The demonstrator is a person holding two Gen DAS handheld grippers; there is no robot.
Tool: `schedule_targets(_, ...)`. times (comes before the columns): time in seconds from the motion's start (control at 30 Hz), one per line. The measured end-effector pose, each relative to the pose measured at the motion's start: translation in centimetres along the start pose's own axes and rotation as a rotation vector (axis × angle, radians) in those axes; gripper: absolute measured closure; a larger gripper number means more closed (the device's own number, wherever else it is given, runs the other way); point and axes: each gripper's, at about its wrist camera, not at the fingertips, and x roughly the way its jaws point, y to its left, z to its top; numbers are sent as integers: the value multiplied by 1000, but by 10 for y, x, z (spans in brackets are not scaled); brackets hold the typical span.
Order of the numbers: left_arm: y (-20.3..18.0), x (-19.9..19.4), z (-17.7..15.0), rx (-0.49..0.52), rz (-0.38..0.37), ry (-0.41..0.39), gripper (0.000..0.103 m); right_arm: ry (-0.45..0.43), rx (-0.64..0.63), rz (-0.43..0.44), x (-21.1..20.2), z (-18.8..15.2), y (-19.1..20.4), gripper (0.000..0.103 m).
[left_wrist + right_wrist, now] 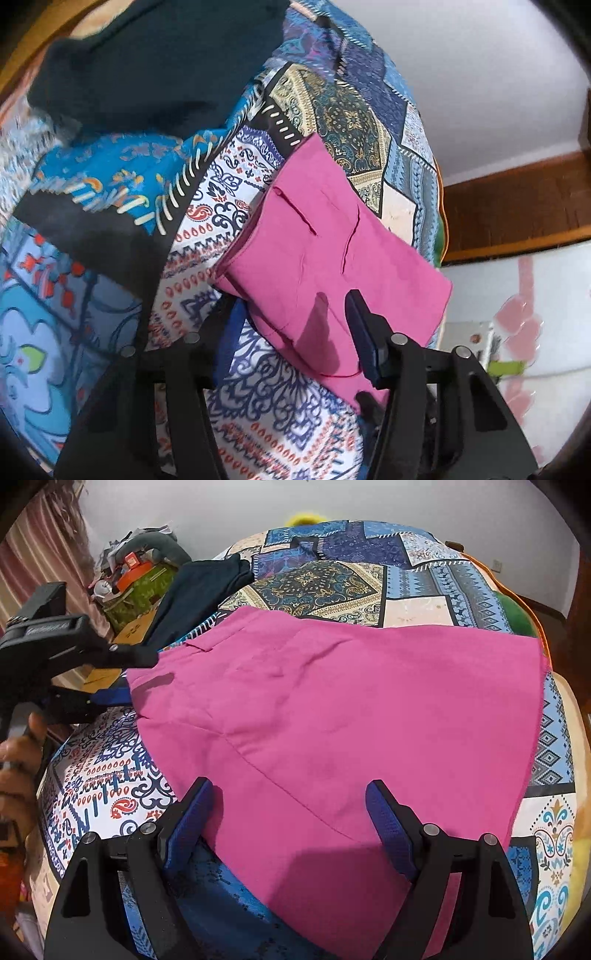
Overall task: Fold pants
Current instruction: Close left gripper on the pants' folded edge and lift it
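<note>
Pink pants [332, 229] [332, 701] lie folded and flat on a patchwork bedspread [229, 206] [325, 579]. My left gripper [295, 306] [142, 677] straddles the pants' left edge. One finger is above the cloth and casts a shadow on it, and the other, with a blue pad, is under the edge. A gap shows between the jaws, so it is open around the cloth. My right gripper [291, 805] stands open over the near part of the pants, with both blue pads on top of the fabric and wide apart.
A dark navy garment [147, 66] [195, 590] lies on the bed beyond the pants. Boxes and clutter [136, 572] pile up past the bed's far left side. A person's hand [18, 753] holds the left gripper's handle. Brown wooden trim [517, 206] runs beside the bed.
</note>
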Motion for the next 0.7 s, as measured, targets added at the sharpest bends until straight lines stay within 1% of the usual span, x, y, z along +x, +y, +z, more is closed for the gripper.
schedule_targets(0.07, 0, 0, 0, -25, -18, 20, 46, 2, 6, 6, 0, 0, -1, 21)
schedule_targets(0.1, -1, 0, -1, -31, -40, 41, 45, 1, 10, 10, 0, 0, -2, 21)
schedule_targets(0.17, -2, 3, -7, -36, -115, 103, 44, 1, 15, 16, 1, 0, -3, 21)
schedule_targets(0.2, -4, 6, -10, -36, -140, 133, 44, 2, 17, 20, 1, 0, -4, 21)
schedule_targets(0.23, -6, 8, -11, -29, -136, 141, 44, 2, 18, 22, 1, 0, -4, 21)
schedule_targets(0.27, -8, 9, -11, -21, -127, 137, 44, 4, 17, 25, 1, 0, -5, 21)
schedule_targets(0.33, -13, 15, -6, -6, -92, 128, 48, 5, 17, 29, 2, 0, -5, 21)
schedule_targets(0.4, -17, 21, 2, 13, -28, 102, 64, 5, 20, 34, 1, 0, -6, 21)
schedule_targets(0.47, -19, 27, 10, 22, 35, 84, 72, 4, 22, 37, 1, -1, -6, 21)
schedule_targets(0.53, -21, 31, 16, 32, 64, 73, 76, 3, 22, 38, 1, -1, -6, 21)
schedule_targets(0.57, -23, 32, 17, 45, 86, 66, 83, 3, 23, 39, 1, -1, -7, 21)
schedule_targets(0.7, -37, 26, 9, 176, 175, 6, 85, 4, 28, 39, -1, -1, -7, 21)
